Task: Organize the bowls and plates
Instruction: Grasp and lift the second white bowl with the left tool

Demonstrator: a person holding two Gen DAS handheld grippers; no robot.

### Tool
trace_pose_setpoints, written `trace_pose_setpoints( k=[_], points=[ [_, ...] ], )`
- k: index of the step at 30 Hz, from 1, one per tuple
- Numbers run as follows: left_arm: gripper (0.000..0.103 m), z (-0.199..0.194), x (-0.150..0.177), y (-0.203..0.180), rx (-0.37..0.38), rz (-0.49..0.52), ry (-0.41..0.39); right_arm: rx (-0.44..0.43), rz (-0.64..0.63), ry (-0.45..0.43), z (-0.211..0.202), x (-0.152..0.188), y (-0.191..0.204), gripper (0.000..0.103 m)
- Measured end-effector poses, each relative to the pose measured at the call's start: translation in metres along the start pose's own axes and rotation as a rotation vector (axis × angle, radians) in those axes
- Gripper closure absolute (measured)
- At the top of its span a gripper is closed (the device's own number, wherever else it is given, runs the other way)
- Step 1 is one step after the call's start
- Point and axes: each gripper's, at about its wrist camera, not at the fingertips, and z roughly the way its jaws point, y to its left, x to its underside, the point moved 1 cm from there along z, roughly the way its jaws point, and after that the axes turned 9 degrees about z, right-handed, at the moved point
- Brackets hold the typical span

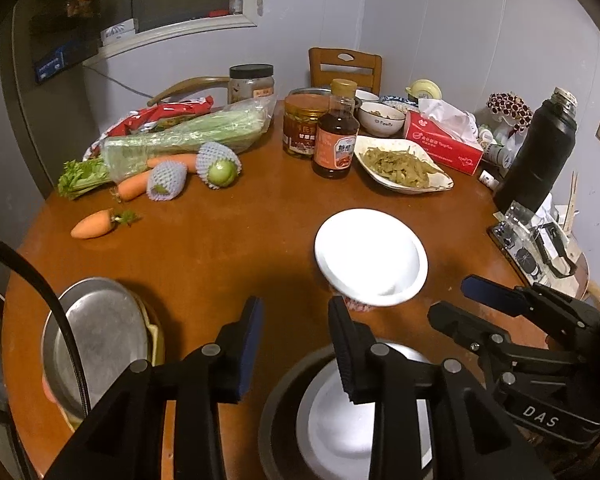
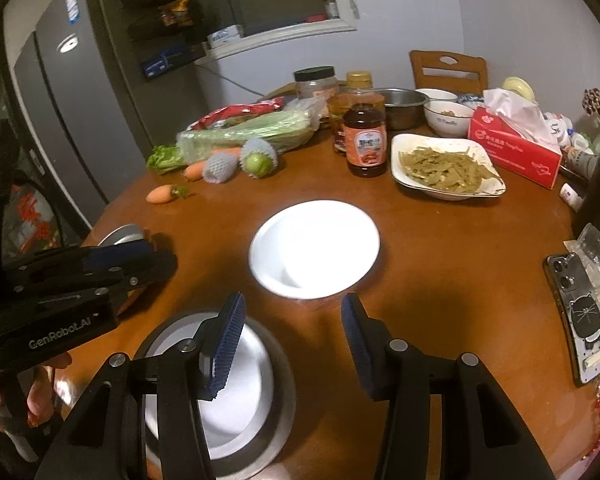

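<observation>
We have two claws over a round brown surface [image 1: 220, 248]. Left claw [image 1: 296, 316] has its jaws parted a little, nothing between the pads, only bare wood showing in the gap. Right claw [image 2: 294, 312] has jaws parted somewhat wider, also empty, and the near rim of the white bowl [image 2: 315, 249] sits just beyond its tips, apart from them. That white bowl stands mid-surface, mouth up but tipped (in the left wrist view it leans clearly, rim raised on the far side, a red patterned base peeking under the near edge); it is round, so no long axis to give. We cannot tell what props it. Near the front edge, under both claws, sits a dark bowl [image 1: 276, 412] with a white bowl nested inside it [image 2: 240, 384], both mouth up and level. At the left edge lies a metal plate [image 1: 100, 336] flat on a yellowish dish. Farther back a white squarish dish of green beans [image 2: 448, 168] has its long axis running left to right, next to a sauce bottle [image 2: 366, 140] and a red tissue box [image 2: 516, 148]. Carrots [image 1: 94, 224], celery and netted fruit lie at the back left. A phone [image 2: 580, 312] lies at the right edge.
</observation>
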Motion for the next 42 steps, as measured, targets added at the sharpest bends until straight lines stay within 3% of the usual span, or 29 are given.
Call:
trace_pose_setpoints(
  k=[12,31,42],
  points=[
    [0.067,0.035,-0.029,-0.009,0.04,0.026,0.024,0.034,0.063,0.009,0.021,-0.016,-0.025,0.051],
    [0.067,0.086,-0.039,-0.012,0.087,0.016,0.104,0.057,0.065,0.034,0.058,-0.027,-0.037,0.052],
    [0.067,0.112,-0.036,-0.01,0.15,-0.022,0.166,0.049,0.056,0.053,0.073,-0.027,-0.038,0.064]
  ],
)
